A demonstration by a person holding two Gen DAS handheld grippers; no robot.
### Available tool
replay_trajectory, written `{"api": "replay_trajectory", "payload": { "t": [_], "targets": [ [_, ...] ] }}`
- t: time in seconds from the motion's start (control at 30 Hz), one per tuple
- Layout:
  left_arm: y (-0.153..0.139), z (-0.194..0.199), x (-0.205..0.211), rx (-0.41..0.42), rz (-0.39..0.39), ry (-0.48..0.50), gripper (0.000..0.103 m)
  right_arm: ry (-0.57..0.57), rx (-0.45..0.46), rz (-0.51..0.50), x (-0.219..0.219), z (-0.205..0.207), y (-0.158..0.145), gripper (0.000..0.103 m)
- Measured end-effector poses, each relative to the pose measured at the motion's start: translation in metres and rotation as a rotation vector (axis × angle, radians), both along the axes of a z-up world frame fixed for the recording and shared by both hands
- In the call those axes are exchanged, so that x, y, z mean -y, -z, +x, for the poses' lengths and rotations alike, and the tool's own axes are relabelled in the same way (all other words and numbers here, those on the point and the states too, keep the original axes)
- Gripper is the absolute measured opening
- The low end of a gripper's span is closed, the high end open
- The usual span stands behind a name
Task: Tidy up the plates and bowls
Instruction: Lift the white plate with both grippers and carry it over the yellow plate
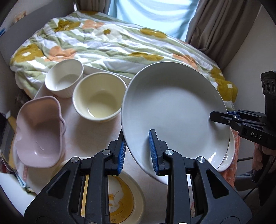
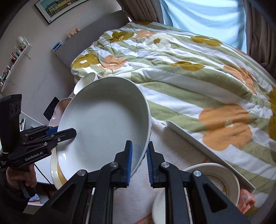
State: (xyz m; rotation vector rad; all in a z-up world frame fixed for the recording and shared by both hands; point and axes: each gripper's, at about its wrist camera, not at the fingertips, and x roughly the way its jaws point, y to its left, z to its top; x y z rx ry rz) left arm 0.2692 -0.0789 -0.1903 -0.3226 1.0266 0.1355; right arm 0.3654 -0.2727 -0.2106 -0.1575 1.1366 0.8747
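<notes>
Both grippers clamp the same large grey plate (image 1: 172, 112), one at each side of its rim, and hold it tilted clear of the table (image 1: 96, 134). The left gripper (image 1: 137, 151) has its jaws narrowed onto the rim, one blue pad under the plate's outer wall and the other on its inner face; the right gripper (image 2: 139, 162) grips the opposite edge the same way, jaws nearly closed on the thin rim. Just beneath the grey plate lies a cream plate with a yellow band (image 2: 56, 170), its edge showing below the lifted one. To the left stand a pink lobed bowl (image 1: 38, 131), a cream bowl (image 1: 98, 98) and behind it a white ribbed bowl (image 1: 64, 77), all upright and close together. A plate with a yellow picture (image 1: 120, 194) lies under the left gripper, and a cream bowl with a dark line (image 2: 222, 181) sits by the right one. A flowered quilt (image 2: 189, 74) covers the bed beyond the table, with brown curtains (image 1: 219, 29), a wall shelf (image 2: 15, 58) and a framed picture (image 2: 57, 8) around the room.
</notes>
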Motion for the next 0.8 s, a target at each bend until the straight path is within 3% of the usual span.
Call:
{"api": "replay_trajectory", "payload": {
  "t": [0.17,0.4,0.67,0.8],
  "targets": [
    [-0.023,-0.030,-0.020,0.033,0.012,0.050,0.023,0.063,0.030,0.011,-0.012,-0.041,-0.025,0.015],
    [-0.029,-0.074,-0.058,0.022,0.016,0.190,0.023,0.218,0.003,0.027,-0.038,-0.106,-0.027,0.015],
    [0.004,-0.119,-0.089,-0.036,0.023,0.319,0.023,0.357,-0.011,-0.013,-0.069,-0.174,-0.001,0.015],
    [0.028,-0.130,-0.098,-0.071,-0.002,0.340,0.023,0.387,-0.016,-0.037,-0.076,-0.192,0.016,0.015]
  ]
}}
